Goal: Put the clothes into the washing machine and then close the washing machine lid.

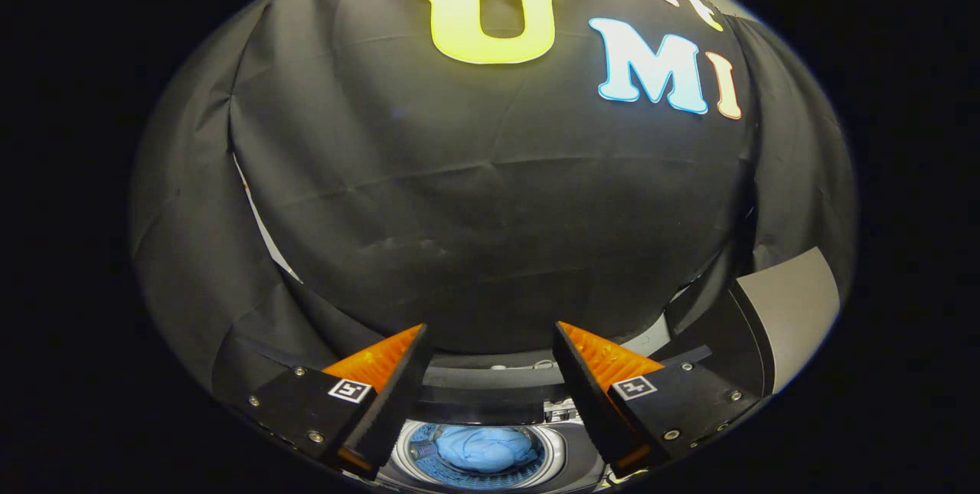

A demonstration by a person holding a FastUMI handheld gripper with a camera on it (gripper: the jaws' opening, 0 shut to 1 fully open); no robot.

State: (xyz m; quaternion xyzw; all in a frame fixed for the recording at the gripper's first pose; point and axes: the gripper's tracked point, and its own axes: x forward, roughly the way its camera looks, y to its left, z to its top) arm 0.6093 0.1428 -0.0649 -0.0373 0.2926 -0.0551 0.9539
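My gripper (490, 337) hangs open above the washing machine (490, 394), with nothing between its fingers. Below and between the fingers I see the round drum opening (555, 454), and a bundle of blue clothes (486, 448) lies inside the drum. The machine's lid (792, 310) stands raised to the right of the right finger, its grey inner face turned toward me. A dark control strip runs across the machine just beyond the drum.
The booth's black cloth wall (490, 195) rises close behind the machine and wraps round both sides. A pale gap (264, 230) in the cloth shows on the left.
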